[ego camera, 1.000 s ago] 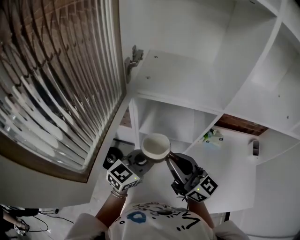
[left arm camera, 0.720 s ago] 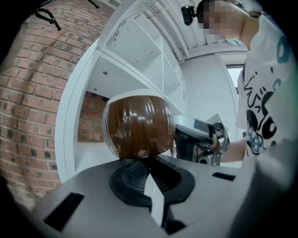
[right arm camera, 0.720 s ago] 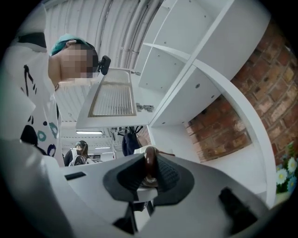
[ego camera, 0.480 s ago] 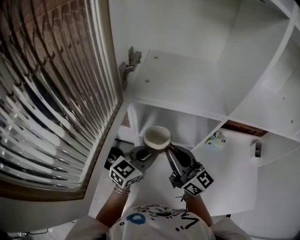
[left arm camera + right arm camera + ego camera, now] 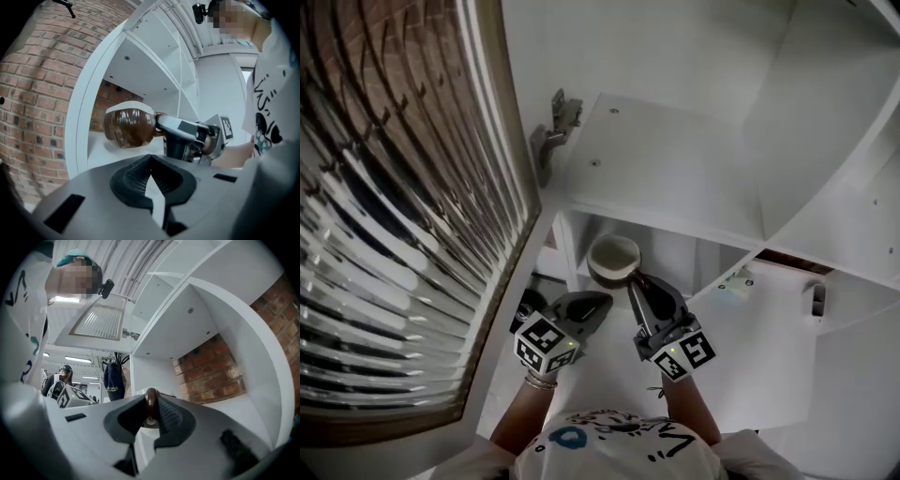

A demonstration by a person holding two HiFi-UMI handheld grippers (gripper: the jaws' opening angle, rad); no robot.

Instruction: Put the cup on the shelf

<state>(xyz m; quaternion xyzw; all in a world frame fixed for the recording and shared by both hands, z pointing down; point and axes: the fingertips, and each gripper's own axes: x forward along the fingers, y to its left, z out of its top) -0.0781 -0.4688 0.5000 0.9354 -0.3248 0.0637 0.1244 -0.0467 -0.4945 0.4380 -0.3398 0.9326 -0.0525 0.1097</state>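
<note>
So the left gripper (image 5: 151, 176) is pressed together on nothing, just below the shelf (image 5: 675, 178). The right gripper (image 5: 151, 409) pinches the handle (image 5: 151, 401) of the brown cup (image 5: 613, 258), which is in the air at the shelf's front edge. It looks like glazed ceramic, so stiff, slick and chippable, and the handle seems the right hold. In the right gripper view the cup body is mostly hidden behind the jaws.

Head camera looks steeply down at the shelf (image 5: 675, 178). Left gripper (image 5: 150, 164) camera and right gripper (image 5: 151, 405) camera each peer closely along their fingers (image 5: 125, 180); all three views share the shelf and cup (image 5: 613, 258).
</note>
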